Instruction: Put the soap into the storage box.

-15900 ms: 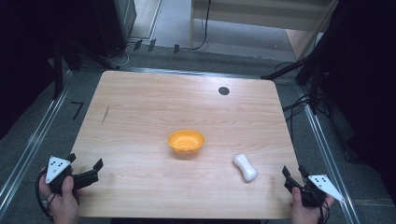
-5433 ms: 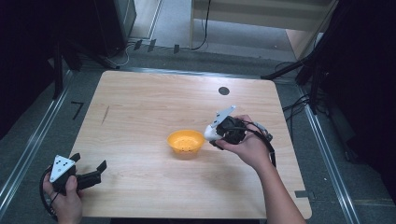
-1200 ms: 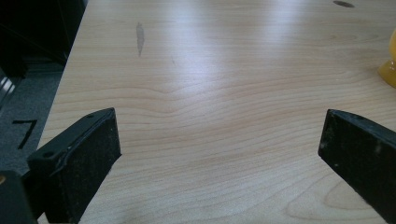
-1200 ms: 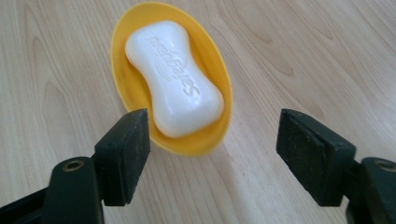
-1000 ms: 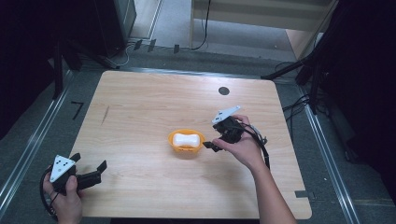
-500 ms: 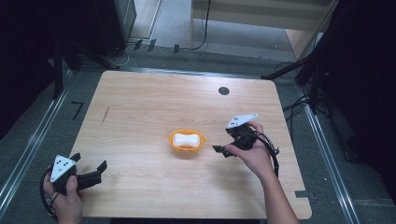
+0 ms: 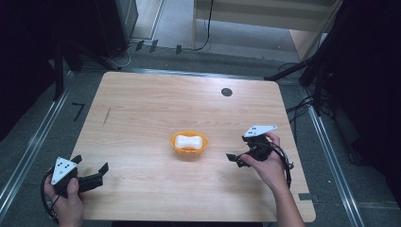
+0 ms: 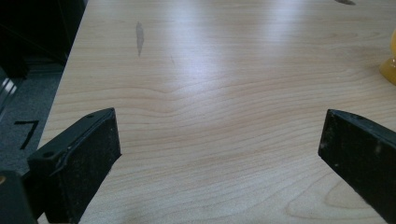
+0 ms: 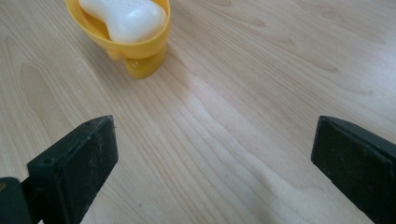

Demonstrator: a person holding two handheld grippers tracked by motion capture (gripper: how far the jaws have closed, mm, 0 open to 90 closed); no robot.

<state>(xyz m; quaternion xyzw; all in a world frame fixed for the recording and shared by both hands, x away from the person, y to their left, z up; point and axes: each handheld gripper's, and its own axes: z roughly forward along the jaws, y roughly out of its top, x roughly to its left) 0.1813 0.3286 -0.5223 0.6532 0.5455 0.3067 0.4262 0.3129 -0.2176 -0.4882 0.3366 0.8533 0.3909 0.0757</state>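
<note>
While the white bone [image 7: 190, 141] lies in the orange bowl [image 7: 189, 150] just ahead, the right claw [image 7: 236, 159] has just been opening, jaws wide apart and empty; the left claw [image 7: 97, 173] also gapes empty.

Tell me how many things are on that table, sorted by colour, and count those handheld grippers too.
Orange: 1, the bowl in the middle of the table.
White: 1, the bone-shaped piece lying in the bowl.
Black: 2, the left gripper and the right gripper, both open with nothing between the jaws.
Total: 4.
</note>
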